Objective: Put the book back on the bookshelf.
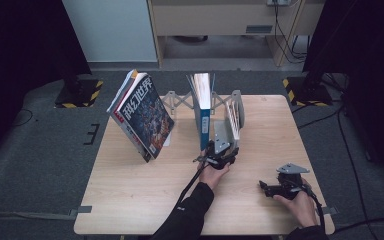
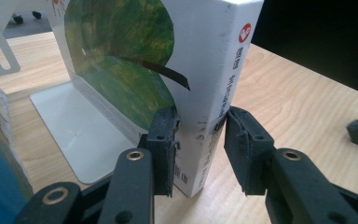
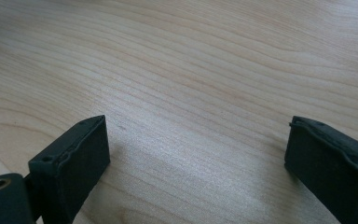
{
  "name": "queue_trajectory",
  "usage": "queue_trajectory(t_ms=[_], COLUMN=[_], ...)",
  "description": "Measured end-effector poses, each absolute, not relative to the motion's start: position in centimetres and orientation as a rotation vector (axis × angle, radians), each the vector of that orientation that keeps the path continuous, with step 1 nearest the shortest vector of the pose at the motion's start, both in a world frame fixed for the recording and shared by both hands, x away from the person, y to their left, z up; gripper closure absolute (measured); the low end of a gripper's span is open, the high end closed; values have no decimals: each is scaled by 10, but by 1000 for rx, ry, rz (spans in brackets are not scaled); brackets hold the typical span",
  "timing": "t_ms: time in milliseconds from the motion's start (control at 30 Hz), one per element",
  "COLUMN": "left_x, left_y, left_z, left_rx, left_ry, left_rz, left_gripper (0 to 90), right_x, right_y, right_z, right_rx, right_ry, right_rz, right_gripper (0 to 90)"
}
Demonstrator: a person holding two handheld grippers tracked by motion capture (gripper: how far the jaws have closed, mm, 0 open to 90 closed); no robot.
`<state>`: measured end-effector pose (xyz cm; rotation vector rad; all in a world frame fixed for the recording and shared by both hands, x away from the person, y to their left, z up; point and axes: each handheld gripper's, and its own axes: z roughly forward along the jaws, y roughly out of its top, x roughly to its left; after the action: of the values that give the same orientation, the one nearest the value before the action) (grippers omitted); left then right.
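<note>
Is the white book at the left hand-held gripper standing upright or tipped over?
Upright. The white book stands on its bottom edge on the table, spine vertical, against the bookend, between the left hand-held gripper pads.

open tabletop point(image 1: 145, 195) near the person, upright books point(image 1: 202, 107) crowding the far edge

A magazine point(image 1: 142, 116) leans beside an upright blue book point(image 1: 203, 107).

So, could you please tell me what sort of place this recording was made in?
Probably a lab or recording room: a pale wooden table on grey carpet, dark curtains at both sides, yellow-and-black taped stand bases, and cables trailing below a beige desk behind.
</note>
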<state>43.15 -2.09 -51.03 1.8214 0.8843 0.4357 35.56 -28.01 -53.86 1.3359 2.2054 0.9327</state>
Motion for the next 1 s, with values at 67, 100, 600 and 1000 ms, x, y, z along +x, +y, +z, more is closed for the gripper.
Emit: queue_trajectory(t_ms=[67,100,600,1000], left_x=[434,435,426,401], left_y=[-21,-22,-2,38], left_z=[-511,-511,-499,-500], left_rx=[1818,1820,1876,2057], left_ry=[891,890,849,814], left_rz=[434,437,427,325], left_gripper=[617,614,456,290], right_x=[356,356,356,356], right_y=[-280,-280,-280,-280], right_z=[-539,-539,-539,-539], right_rx=[1336,1336,1336,1336], right_ry=[2205,2206,2206,2205], right_rz=[933,933,933,933], right_gripper=[68,68,68,68])
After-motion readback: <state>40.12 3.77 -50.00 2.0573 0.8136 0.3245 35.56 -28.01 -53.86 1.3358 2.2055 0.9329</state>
